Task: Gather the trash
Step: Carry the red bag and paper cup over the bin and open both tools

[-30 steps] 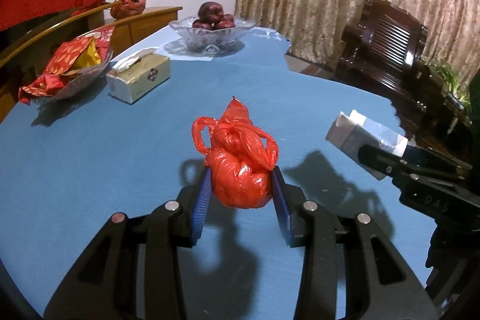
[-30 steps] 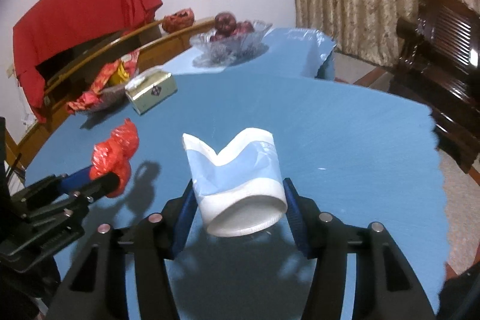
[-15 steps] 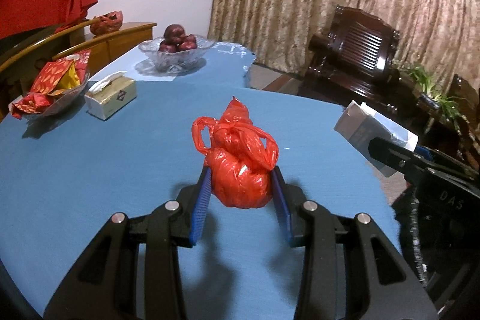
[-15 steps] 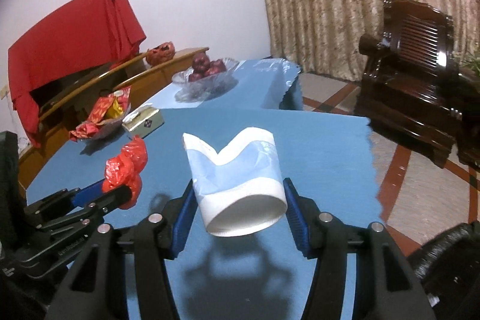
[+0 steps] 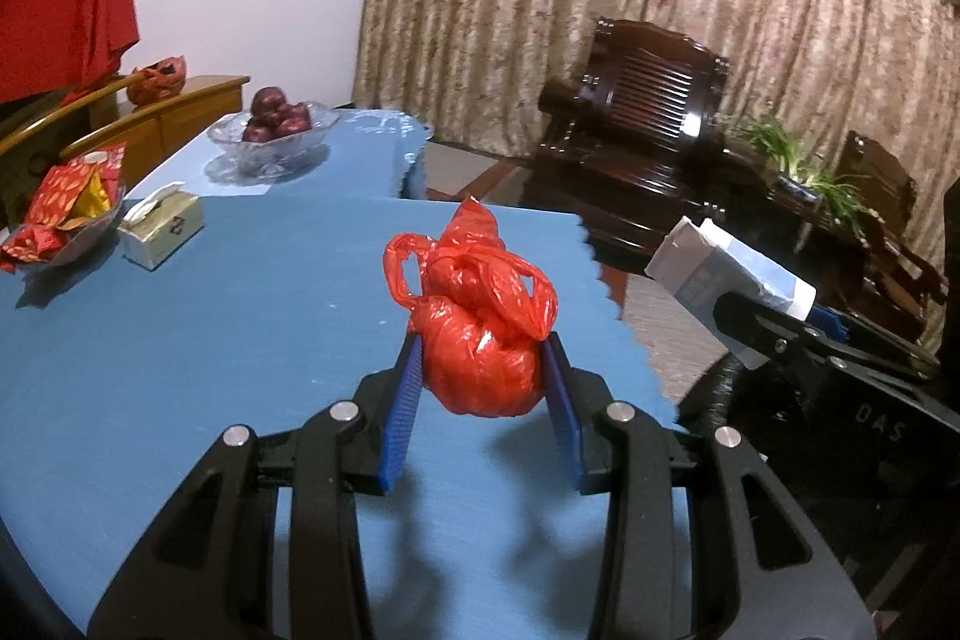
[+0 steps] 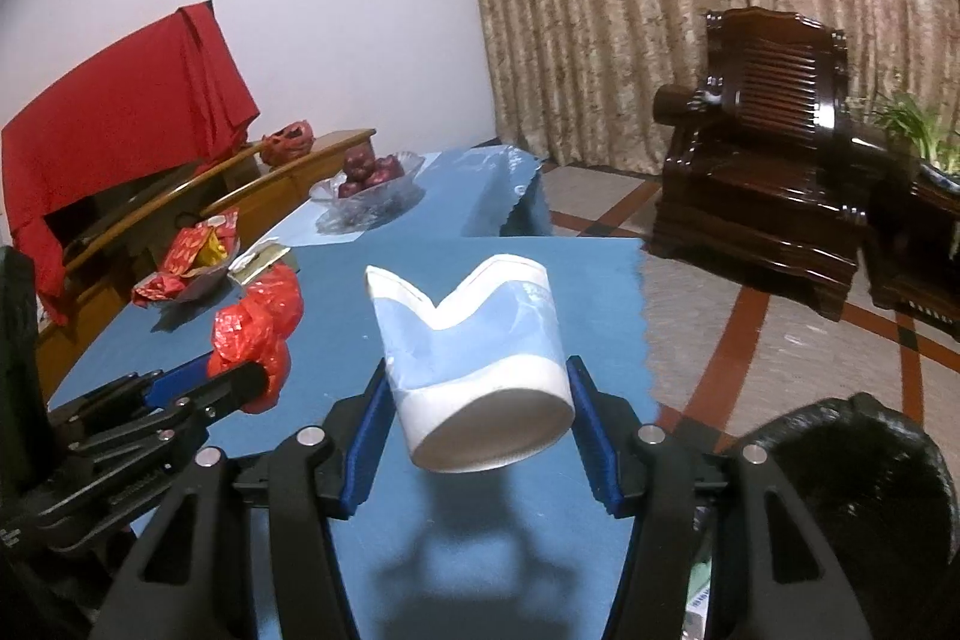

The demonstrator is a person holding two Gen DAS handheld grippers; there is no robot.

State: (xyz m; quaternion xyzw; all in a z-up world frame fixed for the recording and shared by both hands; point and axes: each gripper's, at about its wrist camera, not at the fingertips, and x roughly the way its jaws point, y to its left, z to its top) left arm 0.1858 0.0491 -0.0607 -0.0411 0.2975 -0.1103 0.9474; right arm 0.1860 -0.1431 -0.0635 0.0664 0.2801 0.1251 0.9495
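Note:
My left gripper (image 5: 483,370) is shut on a knotted red plastic bag (image 5: 477,322) and holds it above the blue table (image 5: 180,340). My right gripper (image 6: 480,394) is shut on a crushed blue and white paper cup (image 6: 474,352), also lifted over the table near its right edge. The cup also shows in the left wrist view (image 5: 729,280), and the red bag shows in the right wrist view (image 6: 258,328). A black-lined trash bin (image 6: 852,484) stands on the floor at the lower right of the right wrist view.
At the far left of the table stand a tissue box (image 5: 159,232), a dish of red packets (image 5: 60,214) and a glass bowl of dark fruit (image 5: 273,136). Dark wooden armchairs (image 6: 768,160) stand on the tiled floor beyond the table's right edge.
Both grippers have swung right and back with their loads, toward the table's right edge. The floor, armchairs and the black bin have come into view.

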